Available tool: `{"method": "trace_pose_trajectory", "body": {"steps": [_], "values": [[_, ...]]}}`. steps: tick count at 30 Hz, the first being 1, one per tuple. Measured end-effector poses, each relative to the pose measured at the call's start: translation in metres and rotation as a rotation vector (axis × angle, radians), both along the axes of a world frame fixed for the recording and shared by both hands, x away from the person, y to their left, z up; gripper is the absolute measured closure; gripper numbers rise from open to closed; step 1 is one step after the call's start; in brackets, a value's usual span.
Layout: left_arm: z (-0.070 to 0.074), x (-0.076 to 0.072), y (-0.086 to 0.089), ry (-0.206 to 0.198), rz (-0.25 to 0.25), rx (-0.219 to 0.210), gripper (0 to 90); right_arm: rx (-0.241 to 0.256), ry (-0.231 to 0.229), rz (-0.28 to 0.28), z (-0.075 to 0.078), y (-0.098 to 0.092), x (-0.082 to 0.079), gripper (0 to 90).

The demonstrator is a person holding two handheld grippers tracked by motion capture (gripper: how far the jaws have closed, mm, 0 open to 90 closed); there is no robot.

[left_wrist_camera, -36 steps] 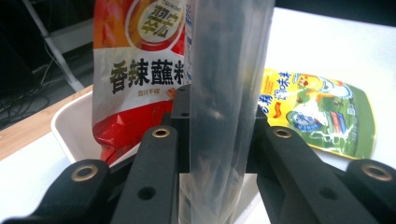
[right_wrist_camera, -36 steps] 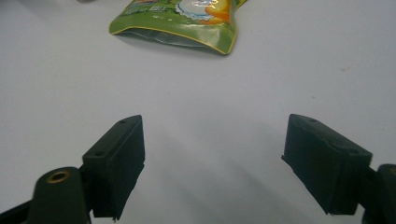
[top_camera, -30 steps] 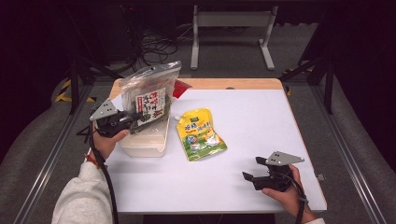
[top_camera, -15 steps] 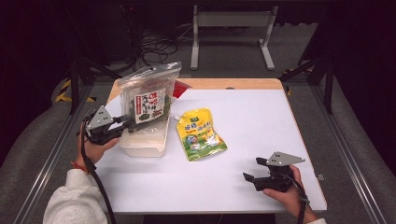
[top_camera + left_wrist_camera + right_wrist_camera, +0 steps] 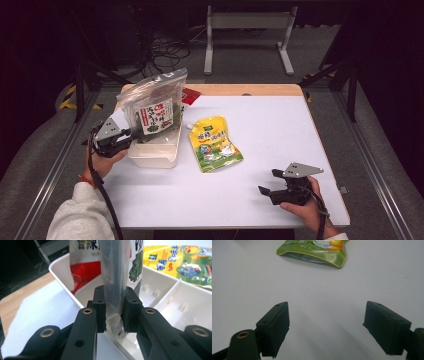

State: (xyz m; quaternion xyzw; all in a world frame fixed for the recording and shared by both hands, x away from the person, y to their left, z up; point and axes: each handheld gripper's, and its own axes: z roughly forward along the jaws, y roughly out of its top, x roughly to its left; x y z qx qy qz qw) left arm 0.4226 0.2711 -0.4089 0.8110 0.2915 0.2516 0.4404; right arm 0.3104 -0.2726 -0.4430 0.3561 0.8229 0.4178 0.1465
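High view, left claw (image 5: 131, 134) clamping seaweed bag (image 5: 152, 107) over tray (image 5: 152, 155); right claw (image 5: 268, 182) spread, yellow pouch (image 5: 214, 143) between

East Asian print on seaweed bag (image 5: 152, 111), yellow pouch (image 5: 214, 144), perhaps Chinese, illegible

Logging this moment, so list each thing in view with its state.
Left gripper: shut on the clear bag's edge.
Clear bag: upright, standing in the white bin.
White bin: open, on the table.
Yellow pouch: lying flat, untouched.
Right gripper: open, holding nothing.
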Motion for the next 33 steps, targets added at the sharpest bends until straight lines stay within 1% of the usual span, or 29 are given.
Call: {"method": "trace_pose_trajectory", "body": {"steps": [7, 9, 12, 15, 16, 19, 20, 22, 23, 26, 28, 30, 31, 32, 33], "values": [[-0.006, -0.001, 0.003, 0.021, 0.002, -0.024, 76.2, -0.002, 0.004, 0.002, -0.001, 0.001, 0.001, 20.6], [-0.006, -0.002, 0.002, 0.020, 0.005, -0.021, 76.2, -0.006, 0.002, 0.004, -0.001, 0.002, 0.002, 20.6], [-0.007, -0.002, 0.003, 0.020, 0.006, -0.036, 76.1, -0.013, 0.004, 0.002, -0.001, 0.002, 0.003, 20.6], [-0.007, -0.003, 0.001, 0.021, 0.021, -0.045, 75.0, -0.012, 0.003, -0.002, -0.001, 0.003, 0.005, 20.6], [-0.006, -0.003, 0.001, 0.023, 0.022, -0.050, 74.5, -0.011, 0.004, -0.004, -0.001, 0.003, 0.005, 20.7], [-0.007, -0.003, 0.002, 0.028, 0.029, -0.086, 72.0, -0.012, 0.001, -0.010, 0.000, 0.002, 0.007, 20.8], [-0.006, -0.003, 0.002, 0.032, 0.035, -0.092, 70.6, -0.012, 0.000, -0.010, 0.000, 0.002, 0.007, 20.8], [-0.004, -0.005, 0.001, 0.023, 0.035, -0.101, 67.6, -0.013, 0.001, -0.014, 0.000, 0.002, 0.008, 20.7], [-0.003, -0.006, 0.001, 0.015, 0.035, -0.100, 66.7, -0.011, 0.000, -0.014, 0.000, 0.001, 0.009, 20.8], [0.002, -0.010, -0.001, -0.015, 0.042, -0.116, 61.8, -0.010, -0.003, -0.019, 0.001, 0.000, 0.009, 20.9], [0.003, -0.012, -0.002, -0.022, 0.056, -0.112, 56.8, -0.011, -0.004, -0.025, 0.001, -0.001, 0.010, 21.1], [0.005, -0.015, -0.002, -0.028, 0.062, -0.110, 53.6, -0.013, -0.008, -0.028, 0.002, -0.002, 0.010, 21.5], [0.006, -0.017, -0.002, -0.034, 0.067, -0.112, 51.3, -0.013, -0.010, -0.033, 0.002, -0.002, 0.010, 21.7], [0.007, -0.018, -0.003, -0.035, 0.070, -0.122, 46.5, -0.013, -0.012, -0.038, 0.003, -0.003, 0.011, 21.9], [0.008, -0.019, -0.003, -0.040, 0.072, -0.122, 44.9, -0.012, -0.014, -0.040, 0.003, -0.003, 0.011, 22.1]]}}
